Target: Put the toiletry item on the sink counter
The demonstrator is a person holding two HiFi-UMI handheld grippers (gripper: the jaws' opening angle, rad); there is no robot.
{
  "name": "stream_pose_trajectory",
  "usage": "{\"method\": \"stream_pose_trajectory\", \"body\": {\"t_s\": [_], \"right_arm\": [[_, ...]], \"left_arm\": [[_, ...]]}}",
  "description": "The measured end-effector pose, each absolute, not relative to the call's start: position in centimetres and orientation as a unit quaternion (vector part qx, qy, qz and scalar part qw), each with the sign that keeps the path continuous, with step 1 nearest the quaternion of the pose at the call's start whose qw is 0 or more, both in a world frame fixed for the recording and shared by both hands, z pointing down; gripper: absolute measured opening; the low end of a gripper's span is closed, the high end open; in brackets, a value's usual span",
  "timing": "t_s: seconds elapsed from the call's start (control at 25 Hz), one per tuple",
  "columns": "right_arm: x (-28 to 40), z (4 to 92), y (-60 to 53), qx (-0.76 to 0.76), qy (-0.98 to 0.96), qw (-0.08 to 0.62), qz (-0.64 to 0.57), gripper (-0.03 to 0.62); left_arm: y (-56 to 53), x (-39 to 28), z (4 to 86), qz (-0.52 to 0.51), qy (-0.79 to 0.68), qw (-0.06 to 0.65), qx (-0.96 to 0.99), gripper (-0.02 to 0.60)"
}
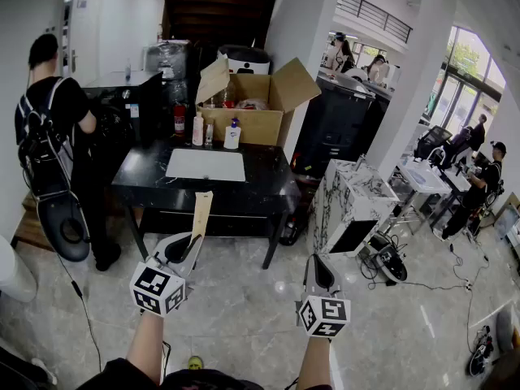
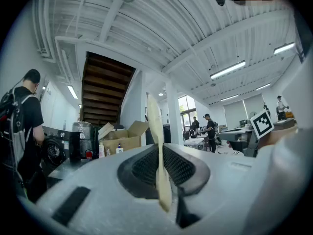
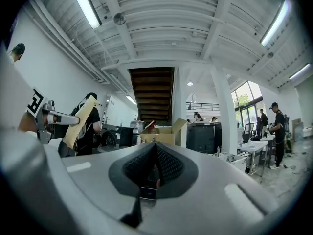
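Note:
My left gripper (image 1: pixel 188 246) is shut on a thin, flat, beige toiletry item (image 1: pixel 201 210) that sticks up and forward out of the jaws. In the left gripper view the item (image 2: pixel 155 146) stands edge-on between the closed pads. My right gripper (image 1: pixel 318 268) hangs to the right at the same height, shut with nothing in it (image 3: pixel 154 166); from its view the beige item (image 3: pixel 80 119) shows at the left. The black sink counter (image 1: pixel 264 181) with its white basin (image 1: pixel 205 165) stands ahead, well beyond both grippers.
Bottles (image 1: pixel 232 134) and an open cardboard box (image 1: pixel 252 108) sit at the counter's back edge. A person (image 1: pixel 57 128) with a backpack stands at the left. A marbled cabinet (image 1: pixel 349 205) and cables lie to the right. Tiled floor separates me from the counter.

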State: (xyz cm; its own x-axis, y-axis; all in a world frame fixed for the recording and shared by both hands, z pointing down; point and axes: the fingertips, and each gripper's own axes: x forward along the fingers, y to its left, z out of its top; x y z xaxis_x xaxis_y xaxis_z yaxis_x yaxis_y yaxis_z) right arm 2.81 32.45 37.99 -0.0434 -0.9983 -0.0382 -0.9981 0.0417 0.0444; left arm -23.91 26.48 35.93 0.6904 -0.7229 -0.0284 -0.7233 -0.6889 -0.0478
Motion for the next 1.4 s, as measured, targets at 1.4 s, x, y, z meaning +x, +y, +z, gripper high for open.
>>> {"method": "stream_pose_trajectory", "body": {"t_s": [1.4], "right_arm": [[-4.5,38.9,27.0,0.709,-0.705,0.012,-0.025,0.014]], "left_arm": [[20.1,-28.1,37.9,-0.001,0.332,0.008,-0.943,0.028]]}}
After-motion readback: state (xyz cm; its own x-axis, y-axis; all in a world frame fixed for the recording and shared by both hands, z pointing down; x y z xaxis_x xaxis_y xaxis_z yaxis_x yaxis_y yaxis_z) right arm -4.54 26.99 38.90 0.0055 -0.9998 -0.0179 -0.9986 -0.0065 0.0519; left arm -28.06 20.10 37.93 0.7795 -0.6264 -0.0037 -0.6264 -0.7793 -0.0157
